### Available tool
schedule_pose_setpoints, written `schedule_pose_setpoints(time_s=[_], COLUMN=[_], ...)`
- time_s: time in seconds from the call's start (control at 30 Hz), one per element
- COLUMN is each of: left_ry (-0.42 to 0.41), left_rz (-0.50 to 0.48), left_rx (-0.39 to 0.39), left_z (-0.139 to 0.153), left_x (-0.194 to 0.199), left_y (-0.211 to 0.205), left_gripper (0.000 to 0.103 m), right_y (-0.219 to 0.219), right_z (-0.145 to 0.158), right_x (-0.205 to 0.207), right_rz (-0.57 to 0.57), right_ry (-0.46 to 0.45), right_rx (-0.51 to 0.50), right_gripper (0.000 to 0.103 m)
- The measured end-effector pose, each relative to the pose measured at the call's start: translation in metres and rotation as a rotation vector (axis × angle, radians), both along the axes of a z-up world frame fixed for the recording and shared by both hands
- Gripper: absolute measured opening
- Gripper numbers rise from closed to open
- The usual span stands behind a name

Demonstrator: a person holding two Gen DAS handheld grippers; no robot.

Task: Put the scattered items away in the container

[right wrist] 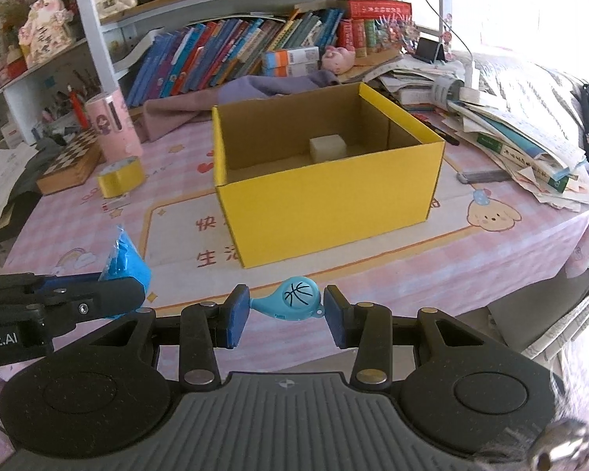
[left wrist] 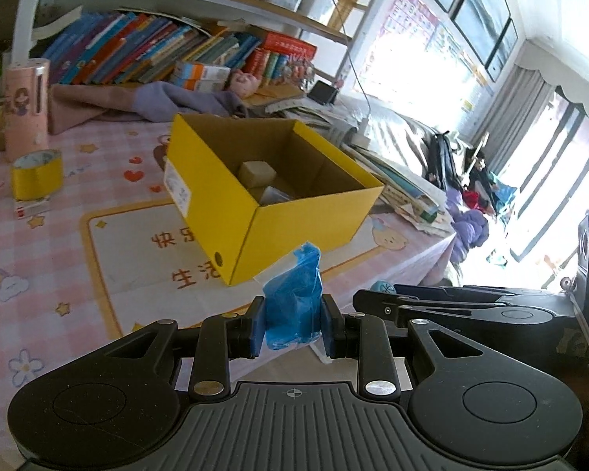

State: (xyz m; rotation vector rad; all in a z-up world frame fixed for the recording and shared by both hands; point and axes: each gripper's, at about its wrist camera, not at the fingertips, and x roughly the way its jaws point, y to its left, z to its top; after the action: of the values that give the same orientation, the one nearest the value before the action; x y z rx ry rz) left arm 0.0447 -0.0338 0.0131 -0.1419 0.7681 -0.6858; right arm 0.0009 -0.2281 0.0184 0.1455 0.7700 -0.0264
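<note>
1. Two items are in your grip, neither yet boxed: your left gripper [left wrist: 293, 324] is clamped on a crinkly blue packet [left wrist: 293, 298], and your right gripper [right wrist: 287, 316] has its pads pressed against a light-blue basketball-print whistle-shaped toy [right wrist: 294, 299].
2. Your target, the yellow box [right wrist: 326, 200], stands open in the middle of the pink tablecloth [right wrist: 432, 259], back from the near edge where both grippers hover.
3. By my judgement you are past halfway: a pale cube [right wrist: 326, 148] already lies on the box floor, and the two carried items need only go over the near wall and be let go.
4. A yellow tape roll [right wrist: 121, 176] near the table's left edge may be left to collect; I cannot tell if it counts.
5. Only your left view shows a second, greyish item [left wrist: 275, 195] beside the cube; only your right view shows the toy clearly and the chessboard [right wrist: 71, 161] at far left.
</note>
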Motion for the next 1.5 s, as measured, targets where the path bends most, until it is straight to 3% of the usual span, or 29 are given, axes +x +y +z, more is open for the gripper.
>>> schedule_pose_setpoints(time_s=[0.4, 0.77, 0.97, 1.5], left_ry=[-0.029, -0.150, -0.185, -0.080], left_rz=[-0.081, -0.069, -0.041, 0.125], left_rx=[0.025, 0.017, 0.036, 0.129], left_z=[-0.001, 0.024, 0.031, 0.012], left_x=[0.026, 0.067, 0.093, 0.179], left_y=[-0.037, -0.062, -0.080, -0.119], left_gripper=[0.027, 0.027, 0.027, 0.027], right_y=[-0.031, -0.061, -0.079, -0.110], right_z=[-0.007, 0.016, 0.029, 0.006], right_x=[0.023, 0.060, 0.100, 0.210], right_rz=[-0.058, -0.074, -0.031, 0.224], right_ry=[0.023, -0.100, -0.137, -0.037], right_rx=[0.019, -0.011, -0.024, -0.030], right_gripper=[0.039, 0.039, 0.039, 0.039])
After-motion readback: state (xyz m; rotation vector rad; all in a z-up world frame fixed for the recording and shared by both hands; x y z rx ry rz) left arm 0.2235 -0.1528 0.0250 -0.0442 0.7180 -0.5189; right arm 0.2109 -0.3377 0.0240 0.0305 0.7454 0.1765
